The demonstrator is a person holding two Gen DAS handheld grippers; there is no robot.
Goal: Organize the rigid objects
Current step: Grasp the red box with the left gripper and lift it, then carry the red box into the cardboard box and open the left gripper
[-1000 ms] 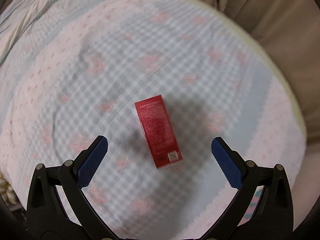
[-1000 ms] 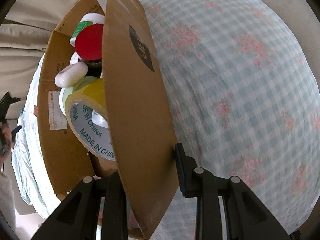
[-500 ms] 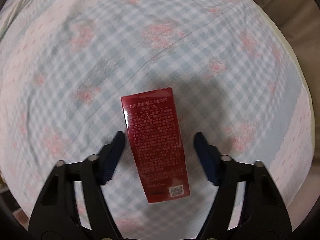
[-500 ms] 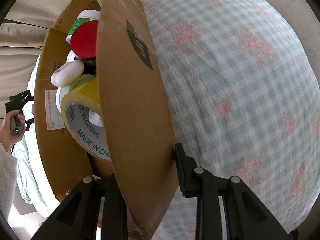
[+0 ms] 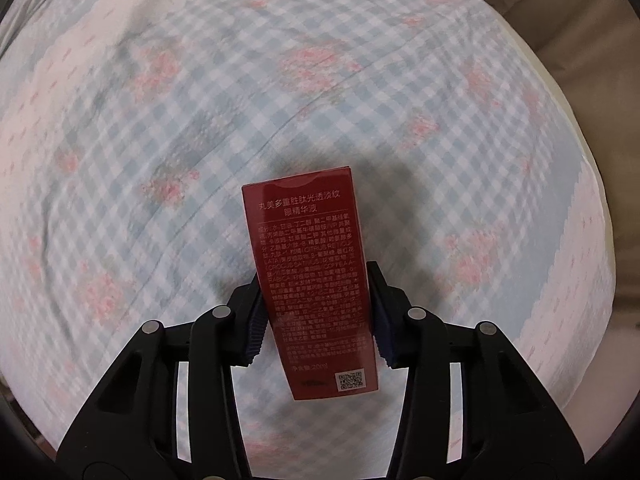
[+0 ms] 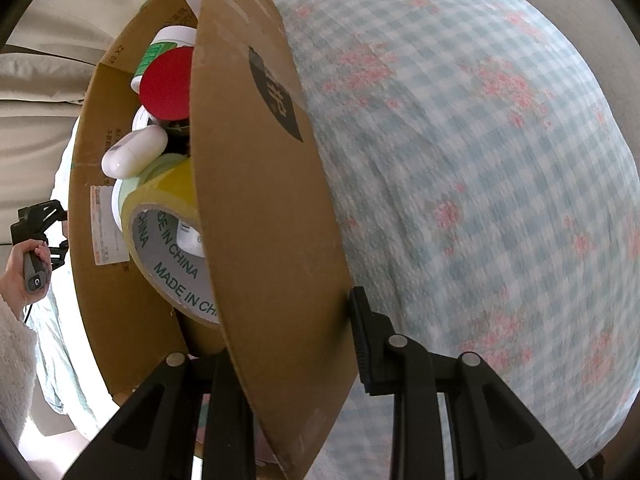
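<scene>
A red carton (image 5: 312,280) with white print lies lengthwise between my left gripper's (image 5: 316,312) blue pads, which are shut on its sides, over the checked bedspread (image 5: 200,120). My right gripper (image 6: 288,332) is shut on a side wall of a cardboard box (image 6: 260,200); its left finger is hidden inside. The box holds a yellow tape roll (image 6: 168,232), a red-lidded jar (image 6: 166,84), a white capsule-shaped case (image 6: 134,156) and a white tub with a green label (image 6: 168,44).
The checked floral bedspread (image 6: 480,200) covers the bed. Beige fabric (image 5: 580,40) lies beyond its right edge. In the right wrist view the hand holding the left gripper's handle (image 6: 34,256) shows at the far left, beside the box.
My left gripper has come down around the red carton and closed on its sides. My right gripper has kept its hold on the box wall, shifting only slightly.
</scene>
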